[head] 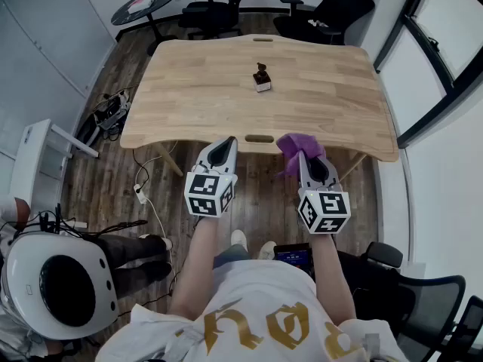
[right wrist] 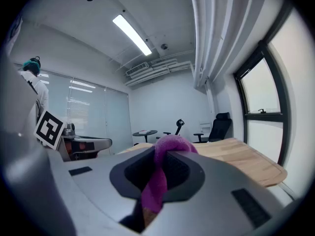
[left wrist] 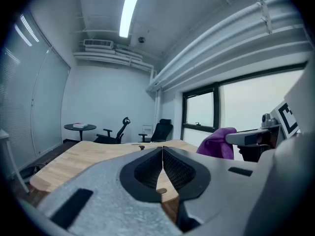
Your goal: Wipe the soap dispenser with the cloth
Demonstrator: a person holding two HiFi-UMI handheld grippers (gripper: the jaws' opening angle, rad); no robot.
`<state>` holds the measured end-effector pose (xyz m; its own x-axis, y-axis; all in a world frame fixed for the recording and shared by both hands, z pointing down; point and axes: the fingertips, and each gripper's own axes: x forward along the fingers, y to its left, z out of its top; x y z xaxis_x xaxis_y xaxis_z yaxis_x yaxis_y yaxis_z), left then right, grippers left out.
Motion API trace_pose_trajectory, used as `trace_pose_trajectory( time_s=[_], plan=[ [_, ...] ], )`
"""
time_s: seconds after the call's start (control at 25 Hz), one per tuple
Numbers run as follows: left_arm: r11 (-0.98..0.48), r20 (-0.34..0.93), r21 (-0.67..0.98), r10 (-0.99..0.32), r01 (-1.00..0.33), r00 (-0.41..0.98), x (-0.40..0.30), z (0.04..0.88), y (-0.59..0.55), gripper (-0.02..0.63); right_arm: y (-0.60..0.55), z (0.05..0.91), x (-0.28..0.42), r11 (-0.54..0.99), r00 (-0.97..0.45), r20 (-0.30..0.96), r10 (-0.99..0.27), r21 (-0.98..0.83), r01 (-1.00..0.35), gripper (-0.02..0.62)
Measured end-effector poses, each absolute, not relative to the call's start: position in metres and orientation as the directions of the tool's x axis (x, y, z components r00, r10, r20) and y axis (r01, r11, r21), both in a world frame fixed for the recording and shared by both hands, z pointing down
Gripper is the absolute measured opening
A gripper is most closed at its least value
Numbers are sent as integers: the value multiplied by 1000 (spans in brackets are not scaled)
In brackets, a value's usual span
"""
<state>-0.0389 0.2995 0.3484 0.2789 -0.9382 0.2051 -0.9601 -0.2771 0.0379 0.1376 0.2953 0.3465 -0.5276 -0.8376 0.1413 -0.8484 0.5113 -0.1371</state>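
Two jaws met empty on the left hand-held gripper; the right hand-held gripper was clamped on a bunched purple cloth. Both hung at the worktop near edge; well beyond, the small soap dispenser, dark above a white base, stood mid-surface.

Big gold letters on the person's white cloth shirt, upside down and too bent to read, black and white square code marks, no words, on the white cubes of the left gripper and right gripper
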Motion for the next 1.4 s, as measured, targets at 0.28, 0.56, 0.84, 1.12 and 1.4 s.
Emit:
trace_pose_trajectory(
  time_s=[0.28,0.56,0.84,1.12,1.4],
  plan=[
    [-280,217,36,-935,-959,281,-34,353,307,10,300,349,143,519,-536,141,-833,-138,-843,38],
    [-277,241,31,-930,-960,277,-26,363,307,9,299,361,154,516,-553,133,-823,-233,-824,38],
    [-283,251,23,-927,-959,279,-23,369,286,9,280,370,158,509,-554,140,-821,-260,-820,38],
    [-290,259,5,-924,-957,281,-35,379,213,9,215,380,153,486,-538,148,-830,-280,-828,38],
    [-326,267,48,-906,-944,327,-55,398,94,9,109,393,130,467,-542,148,-827,-356,-809,38]
  ],
)
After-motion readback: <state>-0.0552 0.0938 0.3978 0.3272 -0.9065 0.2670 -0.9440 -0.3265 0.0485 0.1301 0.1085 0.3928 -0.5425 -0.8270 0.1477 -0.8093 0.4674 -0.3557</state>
